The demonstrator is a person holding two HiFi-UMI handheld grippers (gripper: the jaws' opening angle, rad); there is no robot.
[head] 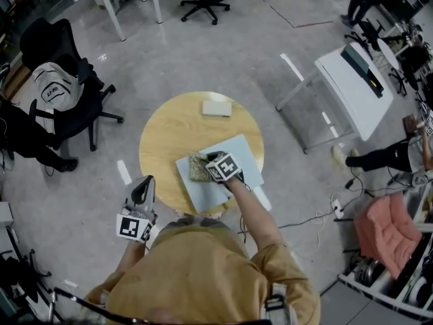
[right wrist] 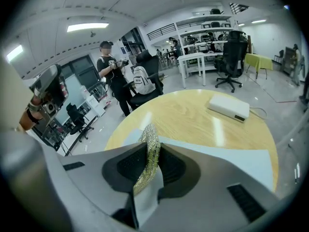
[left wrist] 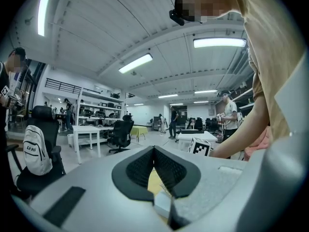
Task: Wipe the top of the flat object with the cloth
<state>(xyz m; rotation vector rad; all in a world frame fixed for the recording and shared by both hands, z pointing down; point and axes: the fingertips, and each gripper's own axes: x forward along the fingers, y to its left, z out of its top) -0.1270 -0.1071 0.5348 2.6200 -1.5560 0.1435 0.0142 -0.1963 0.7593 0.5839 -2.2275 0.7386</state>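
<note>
Seemingly mid-wipe: my right gripper [head: 210,162] pinches the cloth [head: 197,168] on the board's [head: 233,151] left side; next I should sweep it right. Left gripper [head: 145,181] hangs closed, empty.

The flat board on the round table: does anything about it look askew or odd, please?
Slightly: the flat board lies angled at the near side of the round table, one corner seemingly past the rim. The right gripper holds the cloth on it; nothing looks spilled or damaged.
</note>
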